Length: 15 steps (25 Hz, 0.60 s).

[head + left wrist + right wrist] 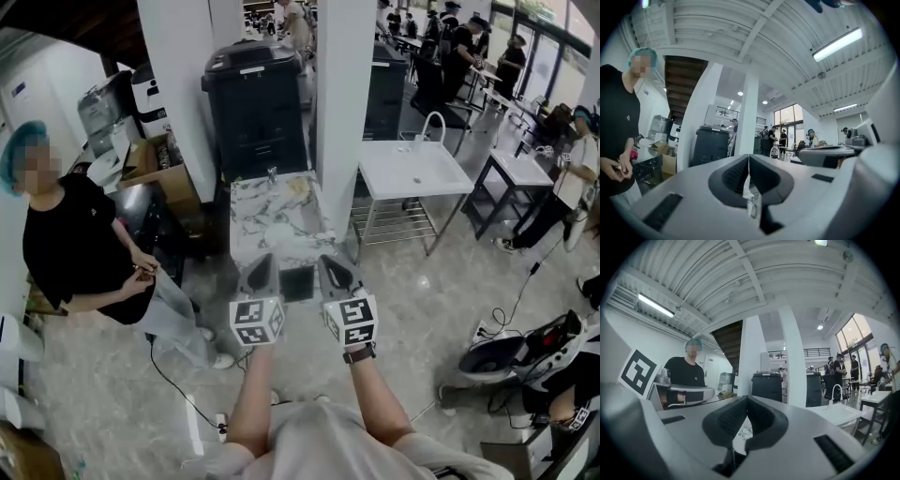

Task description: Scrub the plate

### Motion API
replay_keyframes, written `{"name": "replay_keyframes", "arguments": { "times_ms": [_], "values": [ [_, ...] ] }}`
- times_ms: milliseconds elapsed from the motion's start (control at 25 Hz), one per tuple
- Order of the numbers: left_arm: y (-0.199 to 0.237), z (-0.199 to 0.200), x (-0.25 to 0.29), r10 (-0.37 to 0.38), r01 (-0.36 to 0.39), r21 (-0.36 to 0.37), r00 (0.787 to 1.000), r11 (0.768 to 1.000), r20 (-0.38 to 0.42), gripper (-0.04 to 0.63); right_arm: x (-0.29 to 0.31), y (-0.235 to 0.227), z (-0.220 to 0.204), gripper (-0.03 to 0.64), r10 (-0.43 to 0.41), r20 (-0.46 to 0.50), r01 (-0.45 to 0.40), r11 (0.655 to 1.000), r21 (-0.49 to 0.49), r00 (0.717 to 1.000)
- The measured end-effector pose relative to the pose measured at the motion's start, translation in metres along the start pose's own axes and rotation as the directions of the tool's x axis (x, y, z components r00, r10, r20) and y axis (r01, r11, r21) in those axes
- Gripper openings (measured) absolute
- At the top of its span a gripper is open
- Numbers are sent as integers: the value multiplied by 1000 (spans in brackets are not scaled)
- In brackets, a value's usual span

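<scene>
Head view is filled by a wide, busy hall with a glossy pale floor point(441, 281). The step in hand is judged to be the approach, since nothing is being scrubbed yet. A white pillar point(345, 112) is seen at 12 o'clock, a dark copier point(255, 103) at 11 o'clock and a white sink stand point(412, 169) at 2 o'clock. A person in black point(70, 244) is standing at 9 o'clock, and a cable point(178, 389) trailing on the floor at 7 o'clock should be stepped round.

Straight ahead, the marble-patterned desk point(272, 220) is set just beside the pillar, with a dark basin point(298, 283) at its near end and a tap point(272, 174) at its far end.

Both claws are held level, side by side, toward the desk. The left claw point(263, 264) is closed tight with nothing between its jaws, and so is the right claw point(330, 266).

The plate cannot be made out in any view; it may lie in the basin, whose inside is not shown. The claws are best kept steady until the plate is found, then one opened for its rim and the other for a scrubber. A small yellowish item point(298, 187) near the tap could be a scrubber, though it is too small to tell.
</scene>
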<state>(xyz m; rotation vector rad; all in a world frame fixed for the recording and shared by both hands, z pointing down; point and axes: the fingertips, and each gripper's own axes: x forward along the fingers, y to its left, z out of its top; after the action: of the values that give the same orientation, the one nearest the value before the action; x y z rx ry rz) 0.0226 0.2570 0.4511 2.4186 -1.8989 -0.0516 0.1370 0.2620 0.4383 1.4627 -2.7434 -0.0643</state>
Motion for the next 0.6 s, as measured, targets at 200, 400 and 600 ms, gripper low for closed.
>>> {"name": "replay_keyframes", "arguments": {
  "times_ms": [200,400,600],
  "values": [
    [-26,-2,5,-15,15,36,1000,999,-5,12,-14,-27,1,9,-32,29,30,998,53,999],
    [-20,-15,18,8,-6,42,999,999,-43,12,-5,-35,-18,9,-18,1,18,995,93,1000],
    [-2,-22,43,19,-18,18,998,1000,-63,12,24,-36,-25,9,6,-22,-4,995,99,1000]
  ]
}}
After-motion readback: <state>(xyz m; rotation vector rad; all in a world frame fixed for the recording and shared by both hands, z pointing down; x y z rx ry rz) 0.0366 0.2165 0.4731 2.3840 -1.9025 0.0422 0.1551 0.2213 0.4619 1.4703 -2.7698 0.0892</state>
